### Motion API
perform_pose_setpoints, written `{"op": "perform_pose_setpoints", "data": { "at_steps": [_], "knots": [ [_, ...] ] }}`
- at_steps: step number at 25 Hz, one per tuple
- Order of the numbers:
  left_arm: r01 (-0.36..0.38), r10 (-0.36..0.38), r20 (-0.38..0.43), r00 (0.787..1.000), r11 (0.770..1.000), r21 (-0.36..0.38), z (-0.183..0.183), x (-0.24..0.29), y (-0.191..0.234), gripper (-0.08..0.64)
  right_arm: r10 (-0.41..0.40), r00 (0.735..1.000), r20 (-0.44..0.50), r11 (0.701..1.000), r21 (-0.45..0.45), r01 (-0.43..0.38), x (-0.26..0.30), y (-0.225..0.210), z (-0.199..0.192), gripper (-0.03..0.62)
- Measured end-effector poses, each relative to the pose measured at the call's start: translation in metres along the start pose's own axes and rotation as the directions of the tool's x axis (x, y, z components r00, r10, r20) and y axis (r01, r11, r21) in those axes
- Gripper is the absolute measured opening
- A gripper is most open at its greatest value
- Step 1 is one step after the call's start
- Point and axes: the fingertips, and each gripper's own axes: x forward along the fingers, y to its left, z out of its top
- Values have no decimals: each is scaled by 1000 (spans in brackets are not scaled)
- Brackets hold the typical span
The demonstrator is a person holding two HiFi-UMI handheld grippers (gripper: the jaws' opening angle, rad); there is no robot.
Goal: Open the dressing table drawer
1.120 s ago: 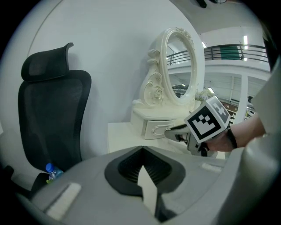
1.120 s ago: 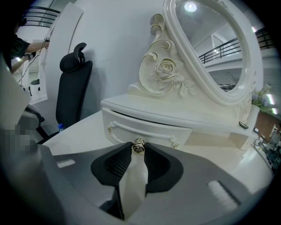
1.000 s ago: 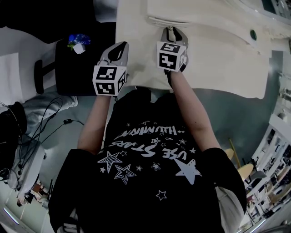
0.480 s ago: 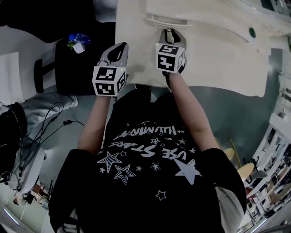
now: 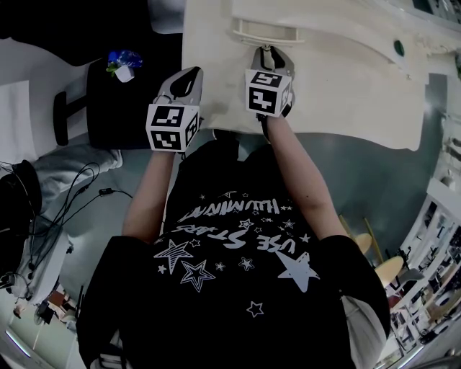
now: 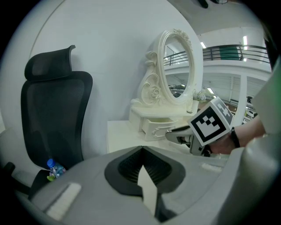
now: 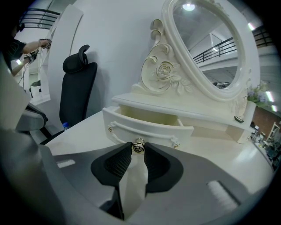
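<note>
While right tongs (image 7: 138,152) clamp knob (image 7: 138,145), drawer (image 7: 151,128) slid further out.

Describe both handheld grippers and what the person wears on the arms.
The left gripper and right gripper: grey curved shells, black ribbed pads, each bearing a white cube with black square markers. Short-sleeved black star-print T-shirt; dark wristband on right wrist.

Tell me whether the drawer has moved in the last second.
Yes. In the head view the drawer has slid out from under the shelf toward the person, showing more of its inside; the right gripper is shut on its knob.
</note>
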Motion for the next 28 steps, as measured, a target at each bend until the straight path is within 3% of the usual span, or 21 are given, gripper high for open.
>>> {"op": "perform_pose_setpoints", "data": {
  "at_steps": [28],
  "knots": [
    [11,-11,-3,1000,1000,-7,-15,-17,-10,2,1,1000,3,1000,-4,-1,-25,8,-20,121]
  ]
}}
